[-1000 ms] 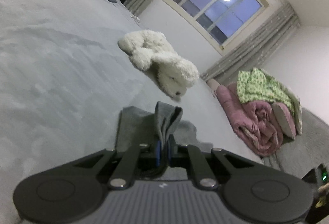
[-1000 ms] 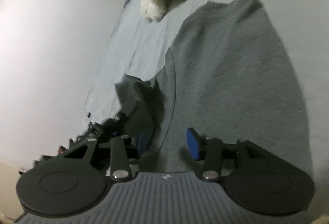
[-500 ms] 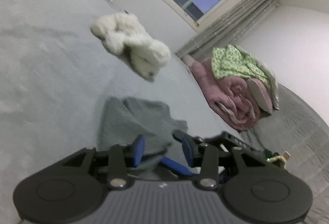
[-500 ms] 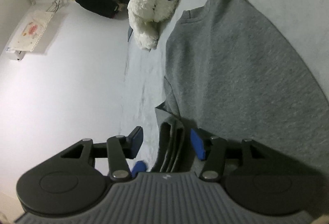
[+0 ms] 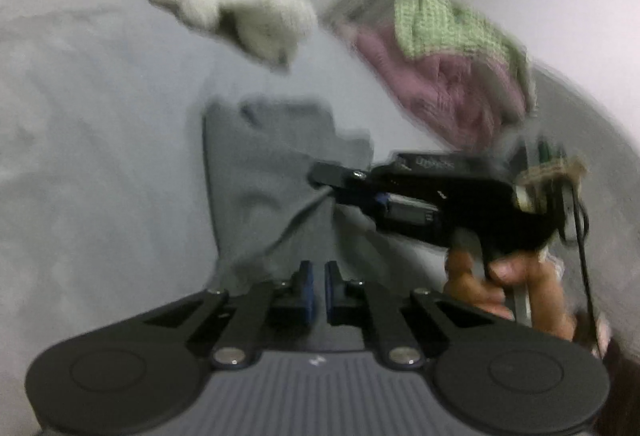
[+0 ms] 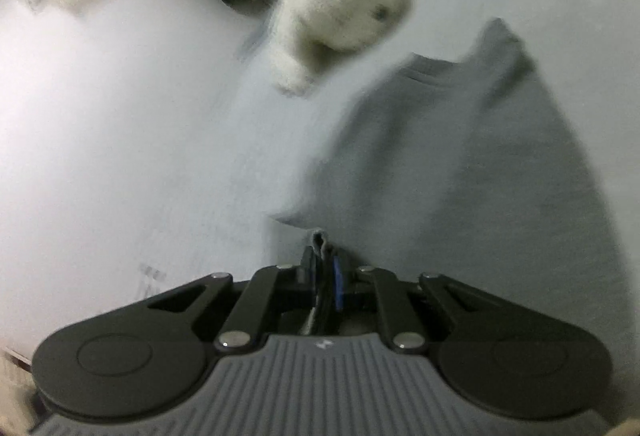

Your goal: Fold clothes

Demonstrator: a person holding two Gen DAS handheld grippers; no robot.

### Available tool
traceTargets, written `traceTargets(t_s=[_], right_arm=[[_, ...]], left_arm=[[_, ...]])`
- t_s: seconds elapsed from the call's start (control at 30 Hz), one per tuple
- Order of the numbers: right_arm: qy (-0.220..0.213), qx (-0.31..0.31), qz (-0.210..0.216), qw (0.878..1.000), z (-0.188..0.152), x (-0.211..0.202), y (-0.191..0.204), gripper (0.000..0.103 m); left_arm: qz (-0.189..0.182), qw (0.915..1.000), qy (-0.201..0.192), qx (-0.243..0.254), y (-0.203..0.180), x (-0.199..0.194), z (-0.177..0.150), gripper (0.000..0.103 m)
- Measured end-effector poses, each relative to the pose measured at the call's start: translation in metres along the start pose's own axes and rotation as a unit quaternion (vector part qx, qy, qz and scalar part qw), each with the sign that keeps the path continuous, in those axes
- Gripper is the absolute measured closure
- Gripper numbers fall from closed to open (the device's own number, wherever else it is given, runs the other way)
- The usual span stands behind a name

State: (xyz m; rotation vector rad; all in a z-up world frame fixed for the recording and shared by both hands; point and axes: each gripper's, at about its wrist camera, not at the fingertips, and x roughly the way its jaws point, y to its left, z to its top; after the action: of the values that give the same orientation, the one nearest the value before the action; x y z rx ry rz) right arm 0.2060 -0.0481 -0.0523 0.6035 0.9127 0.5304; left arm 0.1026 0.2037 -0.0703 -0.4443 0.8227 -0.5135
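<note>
A pale grey bed cover (image 6: 120,156) is seen spread wide, and on it a grey sweatshirt (image 6: 460,164) is laid mostly flat, near a white plush dog (image 6: 340,16). Little folding is judged done — the body is still opened out, so most folds remain. The right gripper (image 6: 325,268), its jaws just closed, is clamped on a bunched edge of the sweatshirt. The left gripper (image 5: 316,288) has just been closed too, pads almost together; nothing is seen held between them.
</note>
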Motion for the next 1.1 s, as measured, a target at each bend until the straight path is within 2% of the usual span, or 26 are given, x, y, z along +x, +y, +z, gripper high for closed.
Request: traceTargets(t_s=[0.07, 0.17, 0.3, 0.37, 0.5, 0.6, 0.73, 0.83, 0.87, 0.9, 0.93, 1.0, 1.1], right_arm=[[0.001, -0.026, -0.009, 1.000, -0.006, 0.002, 0.000, 0.094], [-0.004, -0.042, -0.002, 0.999, -0.007, -0.006, 0.000, 0.084], [-0.008, -0.070, -0.010, 0.997, 0.001, -0.018, 0.003, 0.079], [-0.014, -0.084, -0.014, 0.996, 0.004, -0.020, 0.008, 0.072], [-0.035, -0.103, -0.008, 0.994, 0.006, -0.029, 0.017, 0.070], [-0.043, -0.128, -0.004, 0.991, 0.006, -0.027, 0.028, 0.070], [-0.034, -0.170, -0.005, 0.985, -0.002, -0.019, 0.040, 0.070], [-0.015, -0.204, -0.031, 0.978, -0.010, -0.005, 0.041, 0.070], [-0.008, -0.218, -0.045, 0.975, -0.013, 0.001, 0.039, 0.072], [-0.006, -0.236, -0.062, 0.970, -0.017, 0.006, 0.037, 0.081], [-0.003, -0.252, -0.076, 0.965, -0.020, 0.010, 0.035, 0.082], [-0.006, -0.268, -0.080, 0.960, -0.022, 0.008, 0.036, 0.081], [0.003, -0.274, -0.079, 0.958, -0.020, 0.004, 0.041, 0.071]], left_arm=[[0.007, 0.9990, 0.033, 0.029, -0.008, 0.008, -0.004, 0.098], [-0.042, 0.9979, 0.039, 0.031, -0.013, 0.001, 0.001, 0.097], [-0.092, 0.9952, -0.001, 0.032, -0.012, -0.021, 0.006, 0.097], [-0.101, 0.9940, -0.032, 0.026, -0.008, -0.030, 0.009, 0.097], [-0.074, 0.9922, -0.100, 0.005, 0.000, -0.040, 0.014, 0.097], [-0.036, 0.9930, -0.112, -0.013, 0.008, -0.037, 0.016, 0.097], [-0.035, 0.9966, -0.074, -0.011, 0.012, -0.026, 0.015, 0.101], [-0.021, 0.9997, -0.013, 0.003, 0.012, -0.010, 0.008, 0.102], [-0.013, 0.9998, 0.012, 0.005, 0.013, -0.002, 0.004, 0.103], [-0.008, 0.9993, 0.035, 0.006, 0.014, 0.004, 0.001, 0.102], [-0.019, 0.9988, 0.045, 0.000, 0.015, 0.006, 0.000, 0.102], [-0.029, 0.9981, 0.054, 0.005, 0.012, 0.006, 0.000, 0.102], [-0.059, 0.9968, 0.049, 0.025, 0.003, 0.001, 0.003, 0.102]])
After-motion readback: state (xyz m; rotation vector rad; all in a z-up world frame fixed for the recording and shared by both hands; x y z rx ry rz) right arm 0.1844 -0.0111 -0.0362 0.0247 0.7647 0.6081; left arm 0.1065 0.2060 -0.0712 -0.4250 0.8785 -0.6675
